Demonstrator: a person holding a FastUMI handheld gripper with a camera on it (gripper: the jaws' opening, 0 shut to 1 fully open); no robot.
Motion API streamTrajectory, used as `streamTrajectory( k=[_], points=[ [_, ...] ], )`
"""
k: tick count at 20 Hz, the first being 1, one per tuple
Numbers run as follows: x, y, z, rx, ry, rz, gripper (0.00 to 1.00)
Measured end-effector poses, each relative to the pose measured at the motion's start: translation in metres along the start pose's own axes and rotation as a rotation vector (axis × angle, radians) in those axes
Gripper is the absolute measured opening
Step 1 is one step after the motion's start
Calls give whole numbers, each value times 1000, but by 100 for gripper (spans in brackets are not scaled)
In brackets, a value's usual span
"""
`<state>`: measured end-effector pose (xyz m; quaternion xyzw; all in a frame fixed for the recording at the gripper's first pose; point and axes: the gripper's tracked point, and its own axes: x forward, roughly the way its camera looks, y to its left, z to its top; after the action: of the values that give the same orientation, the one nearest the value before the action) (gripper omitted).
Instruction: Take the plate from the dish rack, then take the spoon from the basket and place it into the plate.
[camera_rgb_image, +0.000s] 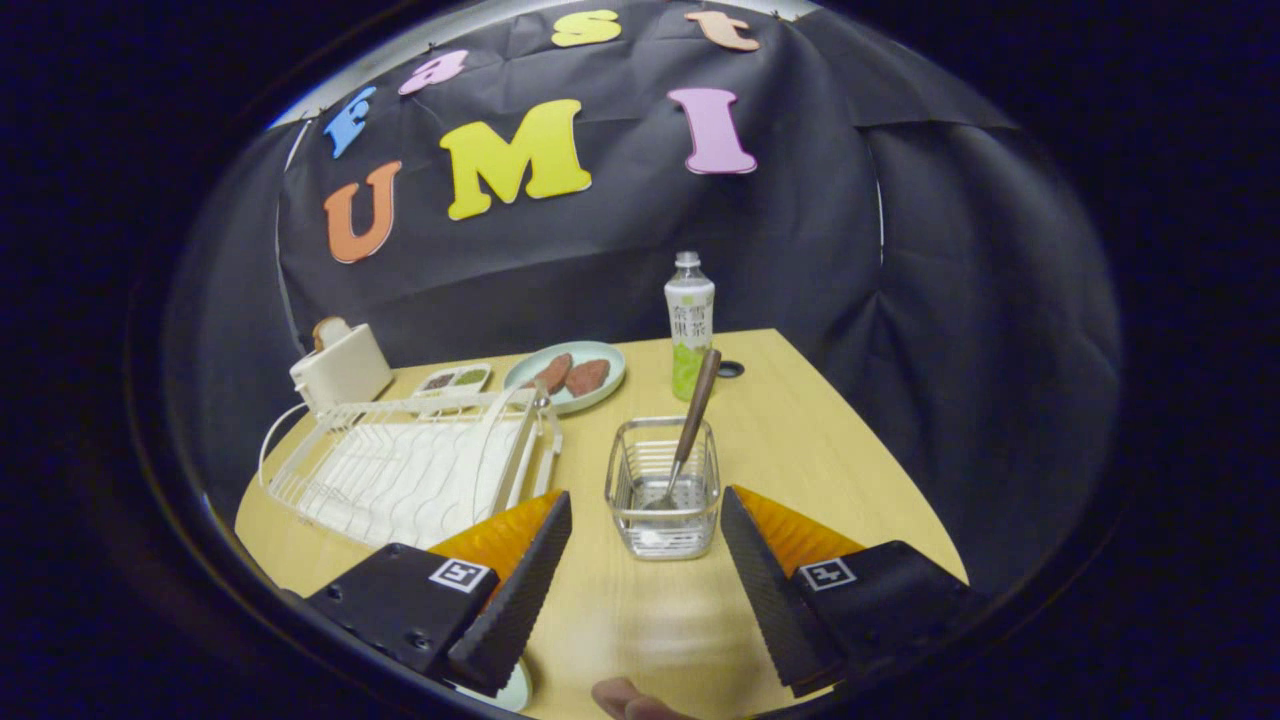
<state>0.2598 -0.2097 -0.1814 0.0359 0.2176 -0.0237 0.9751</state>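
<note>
Landmark: wire basket (662, 487) on the wooden table (800, 440).

- Gripper (645, 520): I see its fingers spread wide, empty, flanking the basket's near side without touching it.
- Spoon (690, 425): standing in the basket, bowl down, brown handle leaning away.
- Dish rack (400, 465): left of the basket.
- Pale plate (512, 690): nearer than the basket, only its rim peeks under the left finger.
- Bottle (689, 325): just behind the basket.
- Green plate with food (566, 374): behind-left of the basket.
</note>
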Motion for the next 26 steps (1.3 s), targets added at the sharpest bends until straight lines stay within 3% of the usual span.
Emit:
streamTrajectory(
  k=[4,7,10,13,16,17,20,23,26],
  points=[
    [46,-23,27,50,-35,-14,97],
    [78,-24,35,85,-5,23,95],
    [106,-30,37,106,33,-5,91],
    [120,-22,34,114,56,42,68],
    [121,-24,44,125,0,30,38],
    [113,-20,47,134,-10,36,20],
    [97,-12,57,134,-45,40,15],
    [74,-17,81,113,-146,-46,14],
    [40,-10,100,81,-213,-64,14]
  ],
)
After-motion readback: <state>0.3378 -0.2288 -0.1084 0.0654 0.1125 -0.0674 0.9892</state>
